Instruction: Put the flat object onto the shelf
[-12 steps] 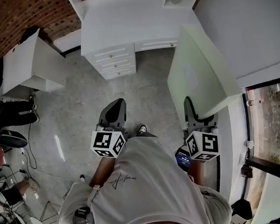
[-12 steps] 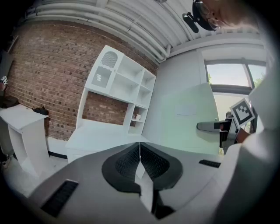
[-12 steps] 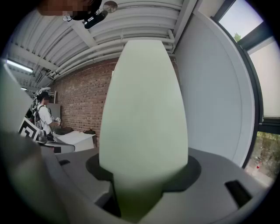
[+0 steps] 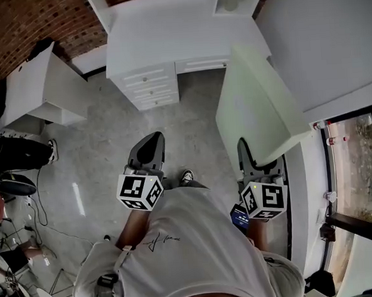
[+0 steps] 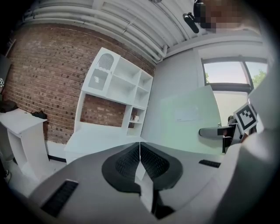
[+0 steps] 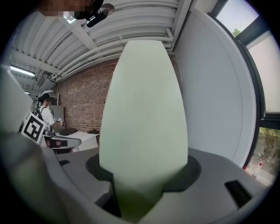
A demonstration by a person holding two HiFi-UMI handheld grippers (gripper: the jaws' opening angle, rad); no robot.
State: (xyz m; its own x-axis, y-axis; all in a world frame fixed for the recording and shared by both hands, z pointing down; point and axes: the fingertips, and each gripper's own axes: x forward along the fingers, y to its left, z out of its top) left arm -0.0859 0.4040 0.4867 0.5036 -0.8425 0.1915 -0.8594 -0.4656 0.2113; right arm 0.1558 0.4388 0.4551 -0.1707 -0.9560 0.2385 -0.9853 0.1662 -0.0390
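We are in the carrying step. Our right gripper (image 4: 260, 162) is clamped on the lower edge of the pale green board (image 4: 253, 100). Its jaws stand well apart, and the board fills the gap between them. The board rises out of the jaws and leans forward, clear of the floor (image 4: 104, 150), and touches nothing else that we can see. Our left gripper (image 5: 140, 151) has its jaws pressed together with nothing between them, and it hangs beside the right one, apart from the board.

Ahead, against the brick wall (image 5: 48, 70), stands the white desk (image 4: 166, 33) with the white shelf (image 5: 120, 81) on top of it. The board is well apart from the shelf, so nothing is placed yet.

As we judge it, the next move calls for closing in on the desk and lifting the board to the height of a free compartment. We would then turn it so that it goes in edge first. A broad board held by one edge may swing or slip, so we may need the left gripper to steady it.
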